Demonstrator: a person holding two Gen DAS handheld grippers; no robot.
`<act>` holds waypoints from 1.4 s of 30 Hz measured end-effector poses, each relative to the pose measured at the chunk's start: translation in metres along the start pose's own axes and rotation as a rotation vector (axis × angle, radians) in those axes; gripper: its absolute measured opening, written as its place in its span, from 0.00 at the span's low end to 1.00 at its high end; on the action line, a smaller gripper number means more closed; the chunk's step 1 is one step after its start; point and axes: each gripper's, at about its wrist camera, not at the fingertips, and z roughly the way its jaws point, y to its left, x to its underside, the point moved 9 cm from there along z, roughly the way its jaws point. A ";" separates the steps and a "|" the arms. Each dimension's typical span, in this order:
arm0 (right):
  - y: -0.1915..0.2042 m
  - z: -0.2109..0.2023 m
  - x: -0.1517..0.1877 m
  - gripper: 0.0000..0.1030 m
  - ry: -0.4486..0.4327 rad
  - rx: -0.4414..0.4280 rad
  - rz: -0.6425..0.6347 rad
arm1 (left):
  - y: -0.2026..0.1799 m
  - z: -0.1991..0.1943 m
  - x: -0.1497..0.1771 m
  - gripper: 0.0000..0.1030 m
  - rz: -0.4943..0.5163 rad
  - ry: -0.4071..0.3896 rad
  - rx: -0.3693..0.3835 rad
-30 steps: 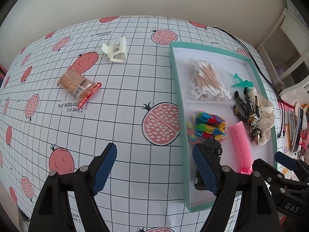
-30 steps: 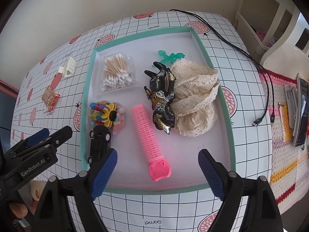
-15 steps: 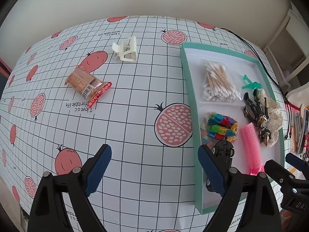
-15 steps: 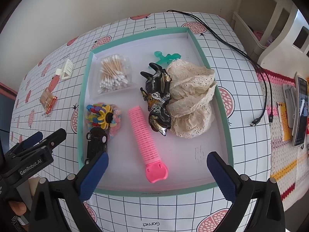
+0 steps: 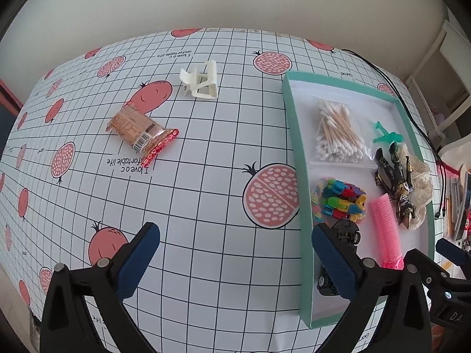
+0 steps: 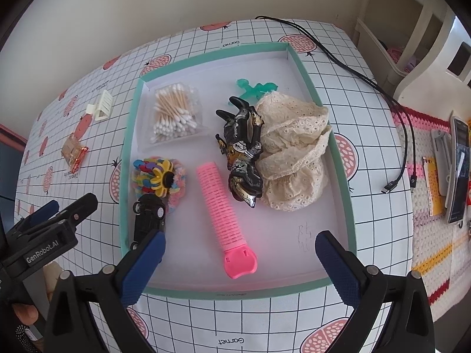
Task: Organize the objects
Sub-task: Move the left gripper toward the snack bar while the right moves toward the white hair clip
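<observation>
Both claws hang released and empty: the left gripper (image 5: 235,253) beside the teal tray (image 6: 338,144), the right gripper (image 6: 240,253) over its near rim. The snack packet (image 5: 140,133) and cream hair clip (image 5: 201,83) lie outside the tray.

The left gripper (image 5: 235,253) is held above the tabletop (image 5: 206,200) with its jaws spread wide and nothing between them; its blue-padded fingers (image 5: 141,253) point forward and down toward the tabletop. The right gripper (image 6: 240,260) is likewise wide apart and empty, tilted down toward the tabletop, its blue pads (image 6: 338,267) facing each other. From the right wrist view the left gripper's black body sits lower left, and below it part of the person's hand (image 6: 26,309) grips its handle. The two grippers hover side by side, near each other but apart.
</observation>
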 end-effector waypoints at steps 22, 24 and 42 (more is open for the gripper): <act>0.021 -0.012 -0.020 1.00 -0.095 0.021 -0.023 | 0.048 -0.013 -0.028 1.00 -0.046 -0.058 -0.027; 0.030 -0.014 -0.025 1.00 -0.112 0.013 -0.044 | 0.059 -0.013 -0.034 1.00 -0.085 -0.068 -0.012; 0.154 -0.012 -0.119 1.00 -0.210 -0.110 -0.234 | 0.127 0.023 -0.069 1.00 -0.288 -0.072 0.048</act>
